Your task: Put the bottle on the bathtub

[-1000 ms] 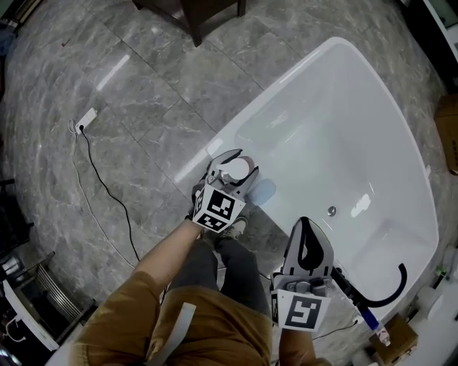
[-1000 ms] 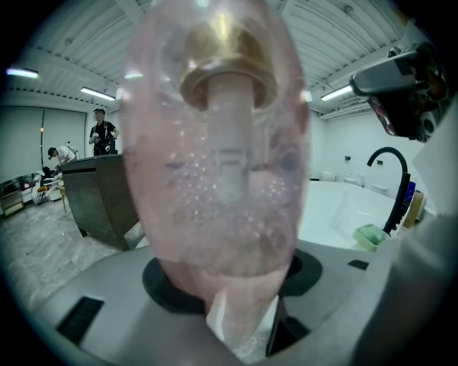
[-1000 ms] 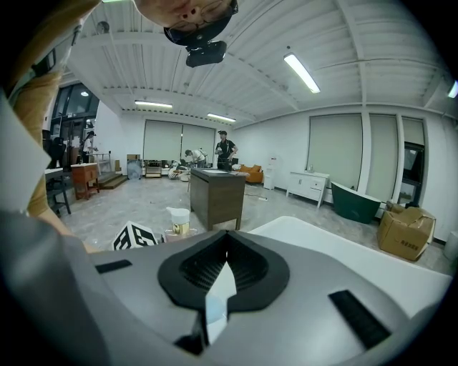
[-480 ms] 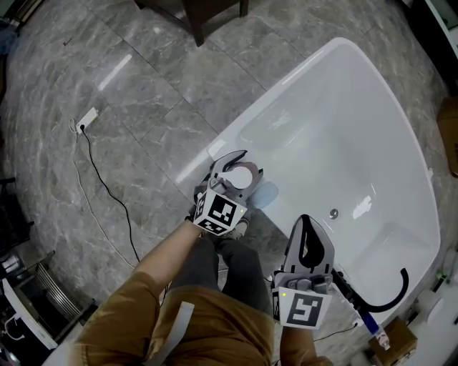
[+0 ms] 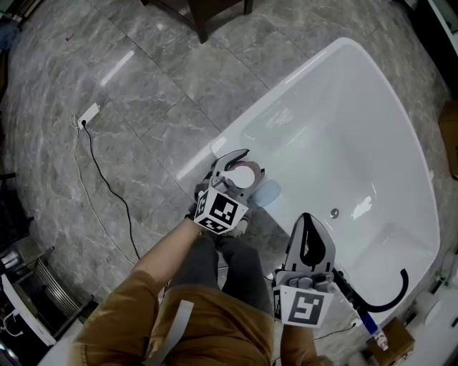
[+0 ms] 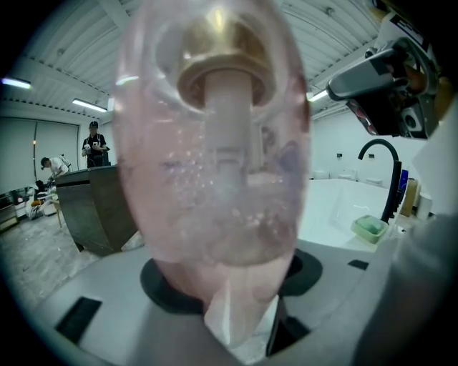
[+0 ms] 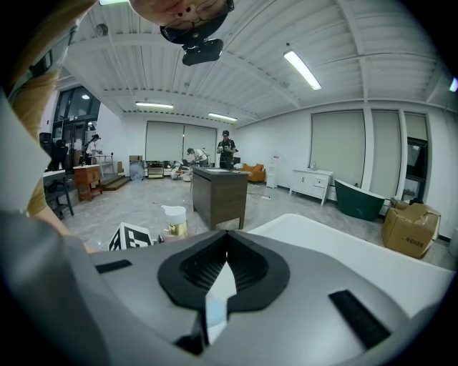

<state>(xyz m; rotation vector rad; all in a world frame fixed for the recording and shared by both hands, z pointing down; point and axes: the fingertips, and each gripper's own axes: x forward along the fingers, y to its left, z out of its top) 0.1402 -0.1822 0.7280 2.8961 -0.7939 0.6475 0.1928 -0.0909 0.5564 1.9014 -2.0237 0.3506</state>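
Observation:
A translucent pink pump bottle (image 5: 243, 178) with a gold collar and white pump stands in my left gripper (image 5: 240, 164), which is shut on it at the near rim of the white bathtub (image 5: 215, 146). Whether its base touches the rim is hidden. In the left gripper view the bottle (image 6: 215, 164) fills the frame between the jaws. My right gripper (image 5: 306, 223) hovers lower right, over the tub's near edge, shut and empty. From the right gripper view (image 7: 225, 237) the bottle (image 7: 174, 219) shows small at the left, before the tub rim (image 7: 336, 250).
A black curved faucet (image 5: 396, 289) rises at the tub's near right end, with a green soap dish (image 6: 370, 227) by it. A dark wooden cabinet (image 5: 207, 11) stands on the grey marble floor beyond. A power strip and black cable (image 5: 87, 118) lie at left. My legs are below.
My left gripper has carried the bottle slightly right, further over the tub rim. The right gripper has hardly moved.

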